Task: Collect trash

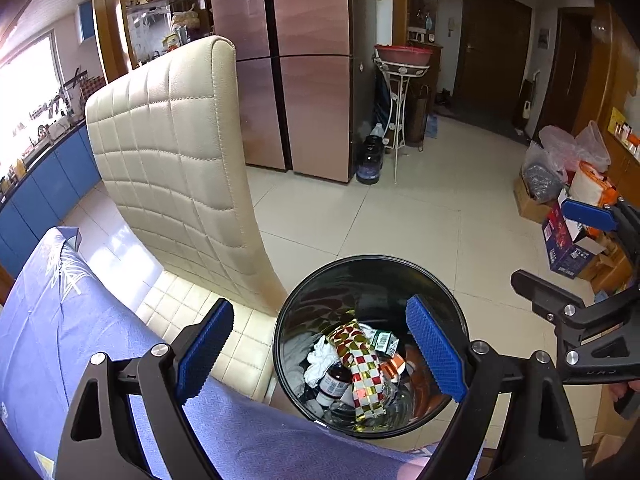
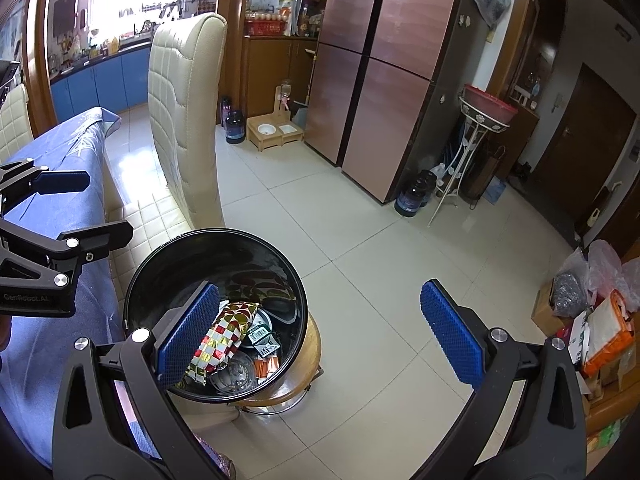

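Observation:
A round black trash bin point(image 1: 456, 304) stands on a wooden stool beside the table; it also shows in the right wrist view point(image 2: 296, 280). Inside lie a red, gold and white checkered wrapper point(image 1: 362, 364) point(image 2: 224, 336), a small brown bottle point(image 1: 334, 384), crumpled white tissue point(image 1: 320, 358), a green-and-white carton point(image 1: 384, 340) point(image 2: 262, 340) and other scraps. My left gripper point(image 1: 320, 352) is open and empty above the bin. My right gripper point(image 2: 320, 332) is open and empty, just right of the bin's mouth.
A cream quilted chair point(image 1: 168, 152) stands left of the bin at the blue-clothed table point(image 1: 60, 320). A copper fridge point(image 1: 300, 60) is behind. Boxes and bags point(image 1: 568, 200) crowd the right wall. A plant stand point(image 2: 472, 152) and dark jars point(image 2: 412, 200) are by the fridge.

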